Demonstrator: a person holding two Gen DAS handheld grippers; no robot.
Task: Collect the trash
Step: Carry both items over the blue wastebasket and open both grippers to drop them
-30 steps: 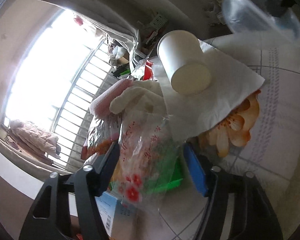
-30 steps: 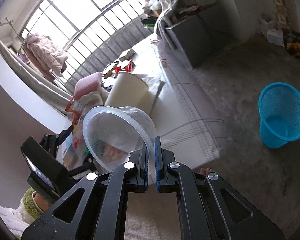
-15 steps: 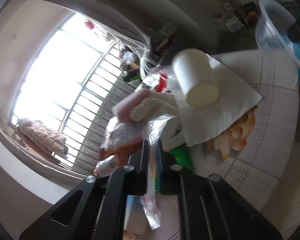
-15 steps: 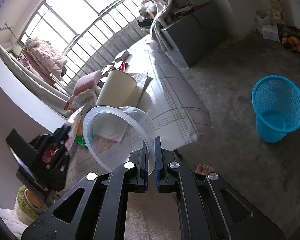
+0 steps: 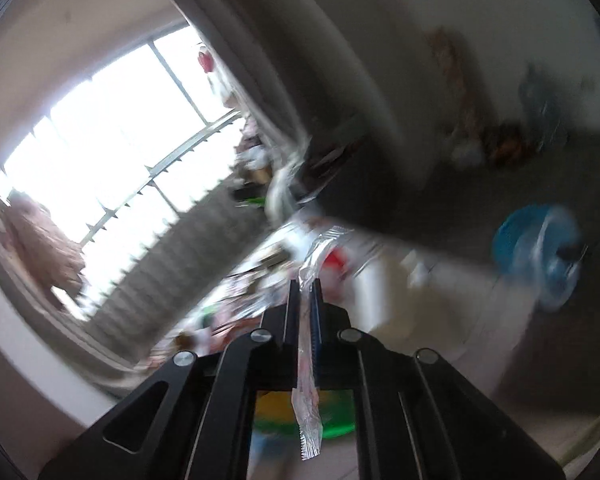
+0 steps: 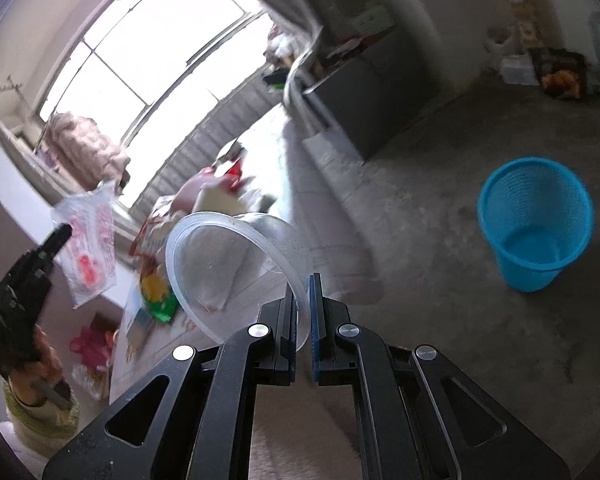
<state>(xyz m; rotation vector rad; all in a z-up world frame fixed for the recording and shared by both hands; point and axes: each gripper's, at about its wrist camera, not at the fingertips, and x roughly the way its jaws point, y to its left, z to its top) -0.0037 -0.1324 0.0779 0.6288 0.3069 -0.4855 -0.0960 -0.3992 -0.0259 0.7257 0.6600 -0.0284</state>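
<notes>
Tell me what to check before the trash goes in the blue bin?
1. Left gripper shut on the wrapper: ok.
2. Right gripper shut on the clear bowl rim: ok.
3. Blue bin upright and open on the floor: ok.
4. Floor between table and bin free of things: ok.
5. Bowl empty, nothing to spill: cannot tell.
6. Grippers above the bin: not ok, it stands off to the side.

Bright barred window [image 6: 148,76], pink quilted garment [image 6: 86,148] hanging beside it (blurred), grey cabinet [image 6: 376,96] further right.
</notes>
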